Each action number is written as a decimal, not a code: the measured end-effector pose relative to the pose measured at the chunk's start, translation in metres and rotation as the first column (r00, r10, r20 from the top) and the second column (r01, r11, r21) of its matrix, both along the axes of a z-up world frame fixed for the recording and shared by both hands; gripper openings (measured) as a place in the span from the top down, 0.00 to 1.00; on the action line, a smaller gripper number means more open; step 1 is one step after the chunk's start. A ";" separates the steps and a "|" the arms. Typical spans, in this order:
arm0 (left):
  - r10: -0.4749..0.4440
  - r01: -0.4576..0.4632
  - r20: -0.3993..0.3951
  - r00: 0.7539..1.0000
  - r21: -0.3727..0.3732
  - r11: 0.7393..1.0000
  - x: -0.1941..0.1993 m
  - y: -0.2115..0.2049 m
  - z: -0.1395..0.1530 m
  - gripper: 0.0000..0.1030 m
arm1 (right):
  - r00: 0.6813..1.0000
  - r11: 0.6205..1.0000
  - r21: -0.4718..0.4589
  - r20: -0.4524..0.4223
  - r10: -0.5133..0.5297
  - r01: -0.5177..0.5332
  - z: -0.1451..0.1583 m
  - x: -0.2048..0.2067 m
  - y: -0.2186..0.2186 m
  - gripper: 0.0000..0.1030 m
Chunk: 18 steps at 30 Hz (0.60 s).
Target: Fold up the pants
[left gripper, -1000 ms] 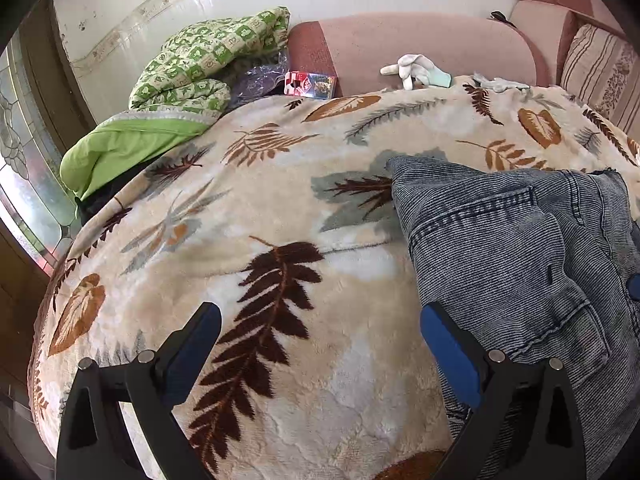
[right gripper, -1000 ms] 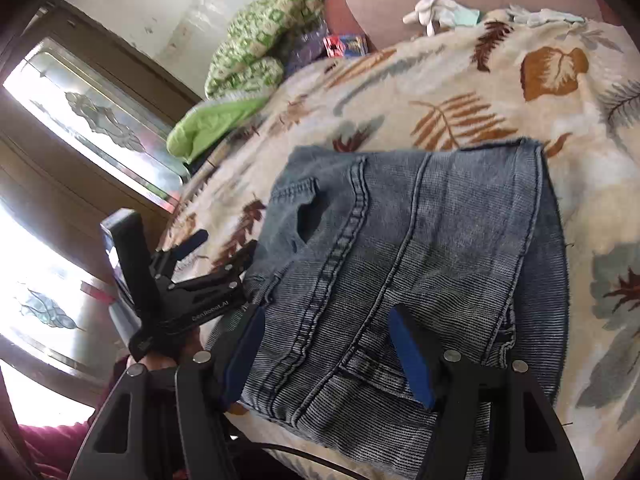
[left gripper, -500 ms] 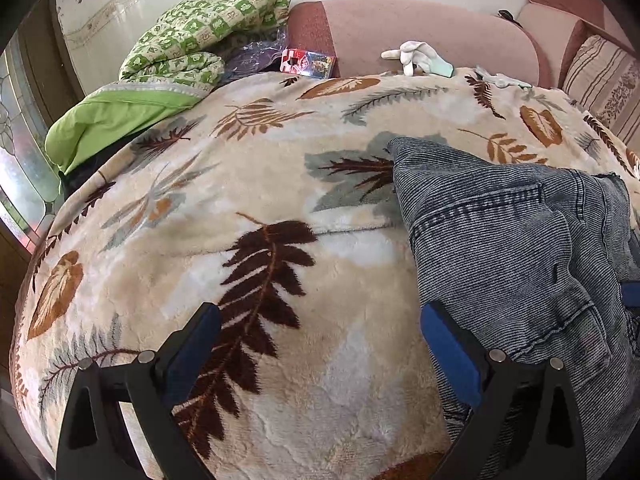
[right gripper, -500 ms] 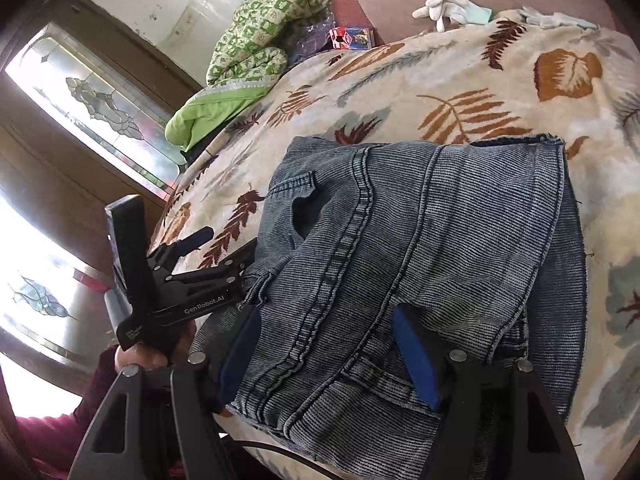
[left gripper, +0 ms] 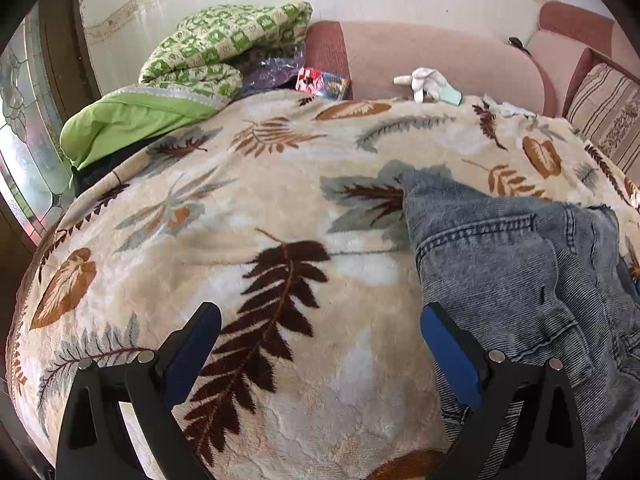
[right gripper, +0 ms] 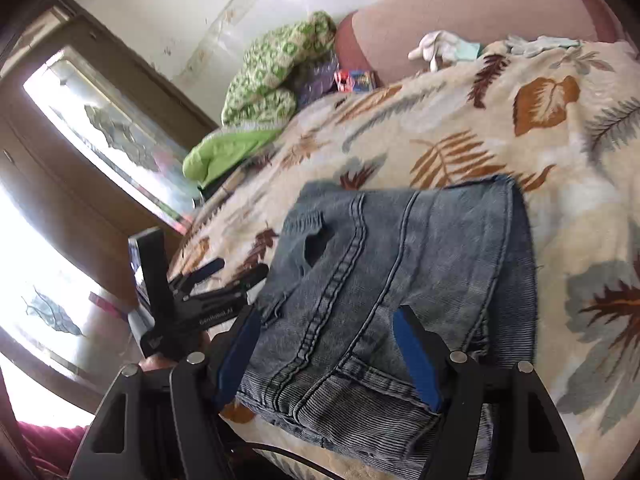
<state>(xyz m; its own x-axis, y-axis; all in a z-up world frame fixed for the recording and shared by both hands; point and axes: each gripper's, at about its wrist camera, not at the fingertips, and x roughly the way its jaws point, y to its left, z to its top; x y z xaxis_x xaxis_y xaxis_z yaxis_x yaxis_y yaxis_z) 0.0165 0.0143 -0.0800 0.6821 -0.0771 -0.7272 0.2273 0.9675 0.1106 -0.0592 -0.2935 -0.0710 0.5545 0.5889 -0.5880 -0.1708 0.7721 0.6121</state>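
Observation:
The grey-blue denim pants (right gripper: 400, 280) lie folded into a compact rectangle on the leaf-print blanket (left gripper: 240, 208). They also show at the right of the left wrist view (left gripper: 520, 272). My left gripper (left gripper: 320, 340) is open and empty over bare blanket, just left of the pants' edge. It also shows at the left of the right wrist view (right gripper: 236, 272). My right gripper (right gripper: 326, 352) is open and empty, hovering above the near edge of the folded pants.
A green patterned quilt (left gripper: 208, 60) is piled at the back left. A white stuffed toy (left gripper: 424, 82) and a small colourful packet (left gripper: 324, 80) lie against the pink sofa back (left gripper: 440, 60). A striped cushion (left gripper: 608, 112) is at the right. A stained-glass window (right gripper: 100, 128) is at the left.
Both grippers have drawn back slightly from the pants and stay open. The right gripper's view has tilted. The folded pants have not moved.

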 end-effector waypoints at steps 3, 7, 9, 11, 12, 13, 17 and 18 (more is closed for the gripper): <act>0.003 -0.003 0.000 1.000 -0.020 1.000 0.000 0.003 0.003 0.03 | 0.998 0.997 0.017 -0.002 -0.070 0.070 0.003 -0.001 -0.017 0.30; 0.002 -0.003 -0.022 1.000 -0.055 0.998 0.001 0.007 0.003 0.03 | 0.986 0.984 0.065 -0.037 -0.162 0.164 0.002 0.001 -0.042 0.30; -0.004 0.002 -0.029 1.000 -0.071 0.997 0.001 0.007 0.004 0.03 | 0.979 0.974 0.100 -0.046 -0.197 0.201 0.001 0.001 -0.053 0.28; -0.011 0.008 -0.031 0.999 -0.082 0.997 0.000 0.007 0.004 0.03 | 0.973 0.966 0.116 -0.055 -0.224 0.229 0.001 0.001 -0.060 0.27; -0.015 0.012 -0.032 0.999 -0.083 0.996 0.000 0.006 0.005 0.03 | 0.971 0.964 0.118 -0.060 -0.232 0.238 0.000 0.003 -0.062 0.27; -0.018 0.015 -0.031 0.999 -0.083 0.996 0.000 0.005 0.005 0.03 | 0.969 0.963 0.117 -0.068 -0.237 0.244 0.000 0.004 -0.063 0.27; -0.038 0.034 -0.039 0.999 -0.080 0.996 -0.001 0.001 0.004 0.03 | 0.963 0.961 0.102 -0.109 -0.247 0.258 -0.006 0.009 -0.064 0.27; -0.042 0.039 -0.039 0.998 -0.079 0.996 -0.002 0.000 0.004 0.03 | 0.961 0.960 0.099 -0.117 -0.249 0.261 -0.008 0.010 -0.064 0.27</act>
